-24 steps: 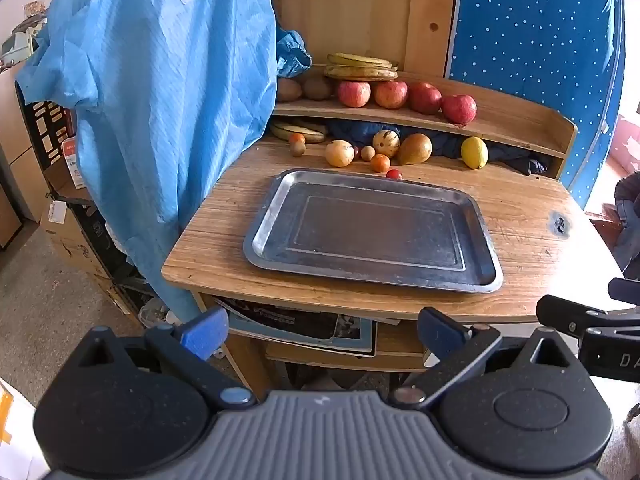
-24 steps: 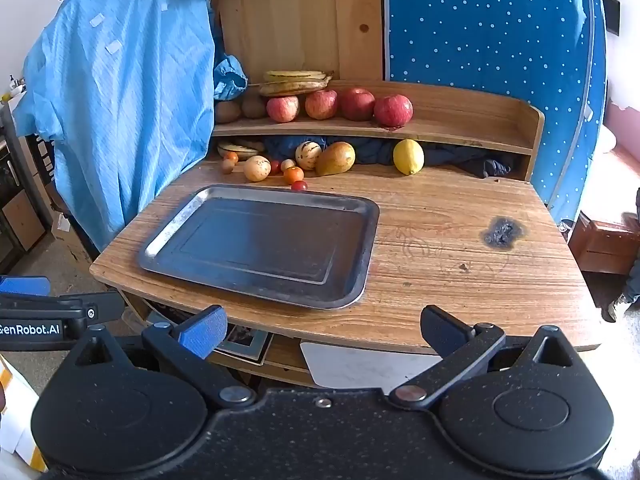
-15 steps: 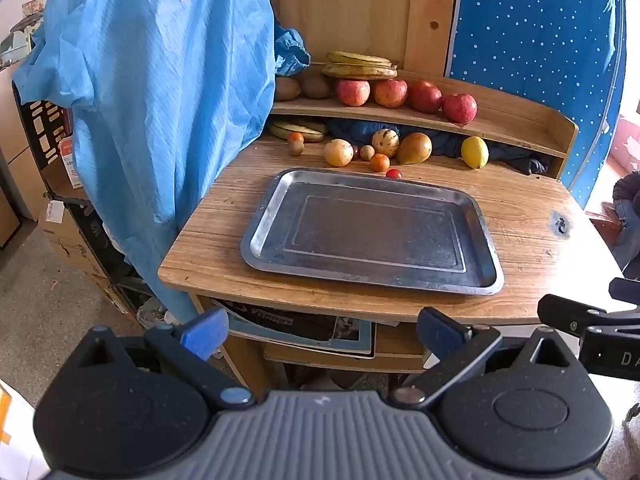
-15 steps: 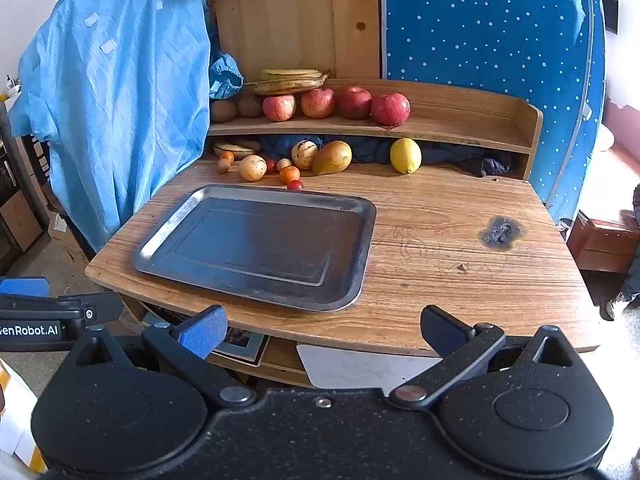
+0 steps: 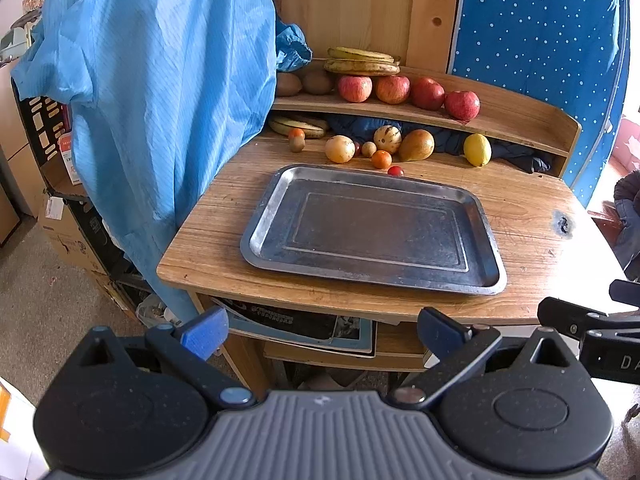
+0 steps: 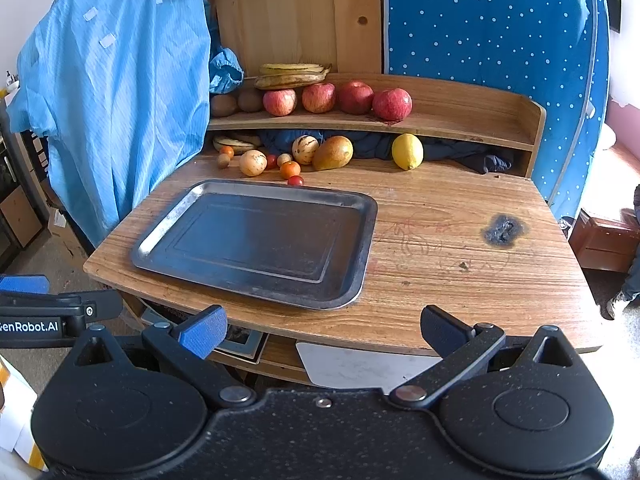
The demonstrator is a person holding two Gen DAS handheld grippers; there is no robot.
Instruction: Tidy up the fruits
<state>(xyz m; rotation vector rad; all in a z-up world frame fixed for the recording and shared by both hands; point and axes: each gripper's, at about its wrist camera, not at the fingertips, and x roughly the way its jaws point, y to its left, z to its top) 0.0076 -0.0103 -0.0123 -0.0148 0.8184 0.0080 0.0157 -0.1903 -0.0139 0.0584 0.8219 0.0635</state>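
Steel tray (image 6: 256,240) bare on table (image 6: 440,272), fruit (image 6: 332,154) behind it, both tools (image 5: 320,330) (image 6: 322,326) spread, well short.

Wooden bench (image 6: 440,280) with raised back shelf (image 6: 460,120), scorch mark (image 6: 502,230) on top. Blue dotted cloth (image 6: 500,20) behind, pale blue garment (image 5: 160,80) hanging at left. Cardboard boxes (image 5: 72,240) on worn floor (image 5: 40,300). Daylight from right.

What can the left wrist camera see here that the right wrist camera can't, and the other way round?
Only the left wrist view shows the cardboard boxes on the floor under the blue garment. Only the right wrist view shows the white board under the tabletop. Both share the empty metal tray, the yellow lemon, four red apples on the shelf, and open grippers: the left gripper and the right gripper.
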